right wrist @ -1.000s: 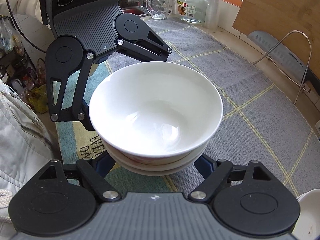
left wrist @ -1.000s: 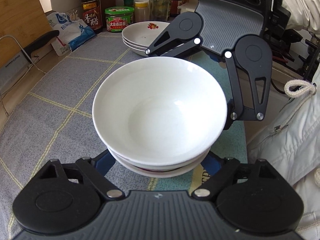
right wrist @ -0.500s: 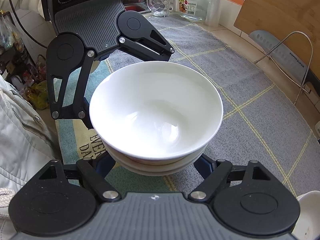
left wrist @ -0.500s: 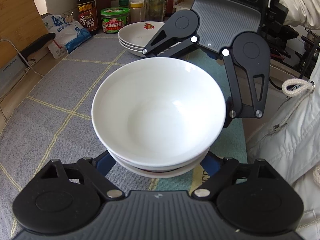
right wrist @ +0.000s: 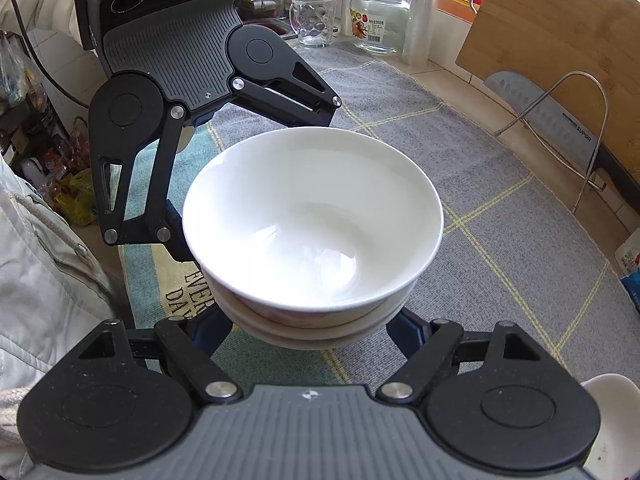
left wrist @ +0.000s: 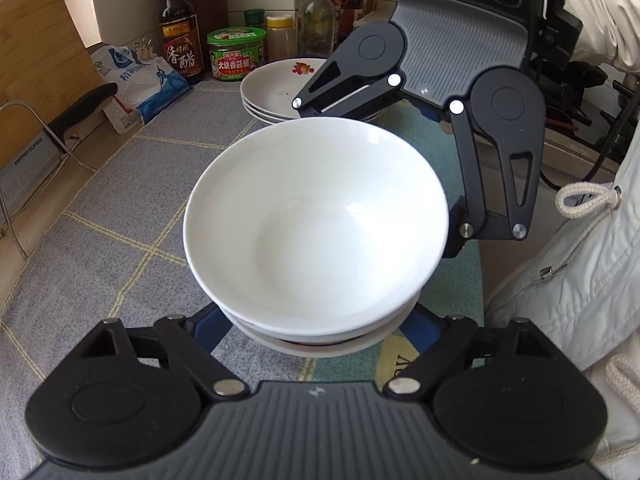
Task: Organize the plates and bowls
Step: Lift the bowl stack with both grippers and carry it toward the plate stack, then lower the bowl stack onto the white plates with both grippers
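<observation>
A stack of white bowls (left wrist: 316,220) (right wrist: 312,220) sits between both grippers, which face each other across it over a grey checked mat (left wrist: 100,220). My left gripper (left wrist: 316,332) has its blue fingers (left wrist: 210,330) tucked under the rims on either side of the lowest bowl and is shut on the stack. My right gripper (right wrist: 312,332) grips from the opposite side, blue fingers (right wrist: 404,332) against the lowest bowl, and its jaws are closing a little more. The rims hide all the pads. A stack of white plates (left wrist: 276,92) with a red motif stands behind.
Sauce bottles (left wrist: 178,28), a green-lidded jar (left wrist: 236,56) and a blue-white bag (left wrist: 140,80) line the back. A glass mug (right wrist: 314,20), a glass jar (right wrist: 378,16), a cutting board and cleaver in a wire rack (right wrist: 560,120) stand opposite. A person's white jacket (left wrist: 580,280) is alongside.
The plates, bottles and mug behind have slid slightly down in both views, while the bowl stack keeps its place between the two grippers. The fingers look nearly unchanged.
</observation>
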`<state>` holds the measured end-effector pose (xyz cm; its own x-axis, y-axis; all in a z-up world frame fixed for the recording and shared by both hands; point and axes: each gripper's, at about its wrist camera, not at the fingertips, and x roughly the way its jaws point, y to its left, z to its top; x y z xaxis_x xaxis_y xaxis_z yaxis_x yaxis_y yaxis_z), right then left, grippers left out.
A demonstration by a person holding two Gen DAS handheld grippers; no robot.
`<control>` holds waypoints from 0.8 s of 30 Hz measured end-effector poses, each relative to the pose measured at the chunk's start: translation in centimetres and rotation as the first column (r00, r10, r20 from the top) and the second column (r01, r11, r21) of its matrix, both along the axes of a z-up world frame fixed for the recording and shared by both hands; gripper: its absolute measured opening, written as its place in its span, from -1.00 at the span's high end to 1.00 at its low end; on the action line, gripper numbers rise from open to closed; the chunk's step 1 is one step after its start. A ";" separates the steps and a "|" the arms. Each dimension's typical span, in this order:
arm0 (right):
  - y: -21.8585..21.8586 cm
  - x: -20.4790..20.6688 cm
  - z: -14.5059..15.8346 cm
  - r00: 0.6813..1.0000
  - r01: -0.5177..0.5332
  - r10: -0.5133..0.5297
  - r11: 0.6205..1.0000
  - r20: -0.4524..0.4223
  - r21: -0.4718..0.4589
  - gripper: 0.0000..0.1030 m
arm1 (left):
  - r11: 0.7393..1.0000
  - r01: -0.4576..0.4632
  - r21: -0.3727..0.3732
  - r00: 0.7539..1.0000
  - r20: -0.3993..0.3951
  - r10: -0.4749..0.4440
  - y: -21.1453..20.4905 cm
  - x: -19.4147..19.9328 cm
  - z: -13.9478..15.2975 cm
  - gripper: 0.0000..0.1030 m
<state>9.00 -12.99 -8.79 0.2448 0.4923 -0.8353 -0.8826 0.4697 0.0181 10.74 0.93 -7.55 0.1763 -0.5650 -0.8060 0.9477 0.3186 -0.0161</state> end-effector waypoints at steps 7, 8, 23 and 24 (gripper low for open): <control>-3.2 0.2 1.8 0.999 0.002 -0.002 1.000 0.039 -0.010 -0.68 | 1.000 0.001 -0.003 0.999 0.038 -0.001 -3.5 0.2 1.2 -0.72; -3.8 0.2 2.0 0.999 0.004 -0.003 1.000 0.044 -0.011 -0.68 | 1.000 0.002 -0.006 0.999 0.042 -0.002 -4.1 0.3 1.3 -0.72; -14.1 1.7 4.0 0.990 0.084 -0.079 0.996 0.114 -0.042 -0.68 | 0.996 0.074 -0.043 0.992 0.109 -0.069 -14.7 3.2 1.9 -0.72; -14.8 1.9 4.1 0.989 0.094 -0.088 0.995 0.118 -0.045 -0.68 | 0.996 0.081 -0.044 0.991 0.113 -0.076 -15.5 3.4 1.9 -0.72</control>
<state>10.87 -27.75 -4.73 0.3835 0.4219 -0.8215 -0.8310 0.5458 -0.1076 14.16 -14.57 -5.70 0.2169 -0.6187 -0.7551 0.9665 0.2448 0.0769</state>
